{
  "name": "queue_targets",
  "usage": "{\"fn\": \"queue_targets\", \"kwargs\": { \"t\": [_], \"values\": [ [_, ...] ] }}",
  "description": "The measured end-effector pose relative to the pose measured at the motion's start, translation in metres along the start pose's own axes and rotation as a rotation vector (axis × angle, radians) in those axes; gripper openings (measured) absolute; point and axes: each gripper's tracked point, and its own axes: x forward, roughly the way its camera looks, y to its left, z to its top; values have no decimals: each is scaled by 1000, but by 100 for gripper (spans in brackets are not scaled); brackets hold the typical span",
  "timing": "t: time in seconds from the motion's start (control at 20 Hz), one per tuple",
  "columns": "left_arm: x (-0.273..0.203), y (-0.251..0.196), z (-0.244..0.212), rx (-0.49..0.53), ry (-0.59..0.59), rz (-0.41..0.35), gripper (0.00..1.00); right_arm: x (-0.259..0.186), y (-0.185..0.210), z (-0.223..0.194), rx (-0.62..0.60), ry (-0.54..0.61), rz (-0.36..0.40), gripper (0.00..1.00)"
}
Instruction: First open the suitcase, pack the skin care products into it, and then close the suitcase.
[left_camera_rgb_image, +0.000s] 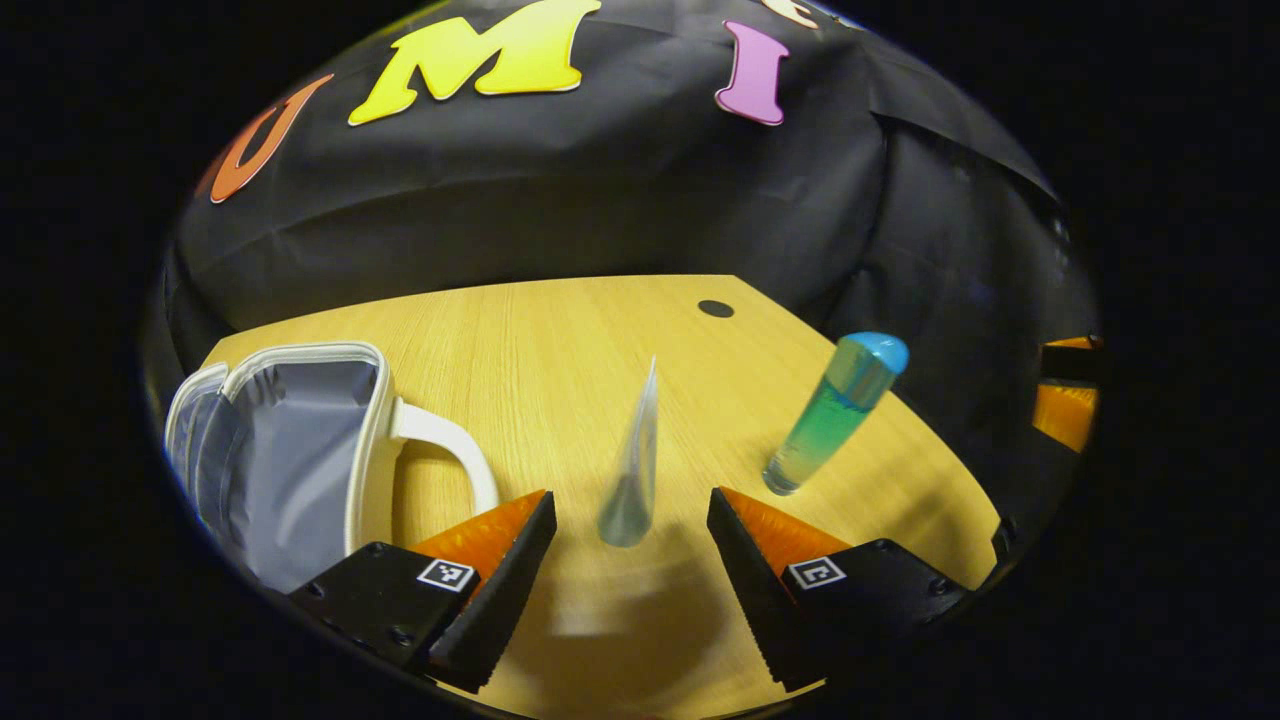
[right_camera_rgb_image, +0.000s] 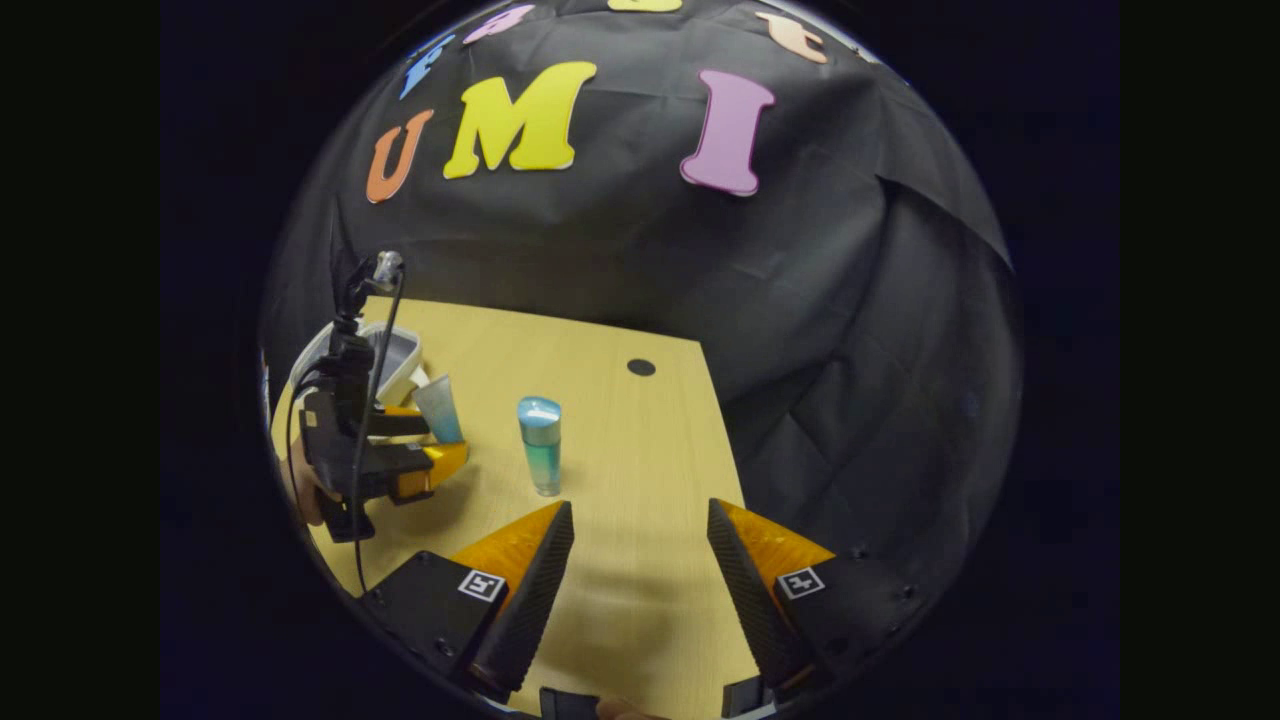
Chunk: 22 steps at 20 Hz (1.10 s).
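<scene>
Where the pale wood-grain bench (left_camera_rgb_image: 560, 340) meets the black cloth wall, a small white suitcase (left_camera_rgb_image: 290, 450) stands open at the left of the left gripper view, its soft grey lining showing inside a rounded white rim and a curved white handle (left_camera_rgb_image: 450, 450) arching off its side. Just ahead of the left tool (left_camera_rgb_image: 630, 525) a flat, wedge-shaped translucent tube (left_camera_rgb_image: 632, 470) stands upright between the two fingers, which are spread apart with a gap on each side of it; the tube looks blurred, so its finish is hard to read. To the right stands a slim cylindrical bottle (left_camera_rgb_image: 835, 415), clear-walled with blue-green liquid and a rounded blue cap, leaning in the fisheye picture. A small dark round hole (left_camera_rgb_image: 716, 308) marks the bench surface farther back. From the right gripper view, the right tool (right_camera_rgb_image: 640, 545) is held wide apart over bare wood, well apart from the bottle (right_camera_rgb_image: 541, 445), and beyond it the left tool (right_camera_rgb_image: 425, 440) sits beside the tube (right_camera_rgb_image: 440, 408), near the suitcase (right_camera_rgb_image: 395, 355).
</scene>
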Motion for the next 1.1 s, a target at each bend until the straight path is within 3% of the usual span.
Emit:
{"fn": "queue_targets", "kwargs": {
  "t": [0.2,0.45,0.55,0.6,0.65,0.7,0.75,0.85,1.1],
  "values": [
    [26,3,-7,-8,0,38,77,15,-9,-5,2,2,-5,80],
    [32,5,-4,7,-12,45,53,27,6,-1,16,-4,64,79],
    [32,8,-5,1,-5,60,51,30,16,5,-2,-16,88,79],
    [29,8,-7,-8,1,60,43,33,21,9,-13,-27,100,80],
    [24,9,-7,-14,4,66,51,33,29,16,-12,-36,130,80],
    [17,10,-4,-16,3,70,50,34,41,22,-3,-46,167,80],
    [8,10,0,-17,-4,68,42,37,52,27,8,-47,194,80],
    [-14,8,11,-21,-16,55,42,48,68,33,26,-40,219,80],
    [-93,19,29,-23,-31,74,42,91,103,36,30,-37,205,79]
  ]
}}
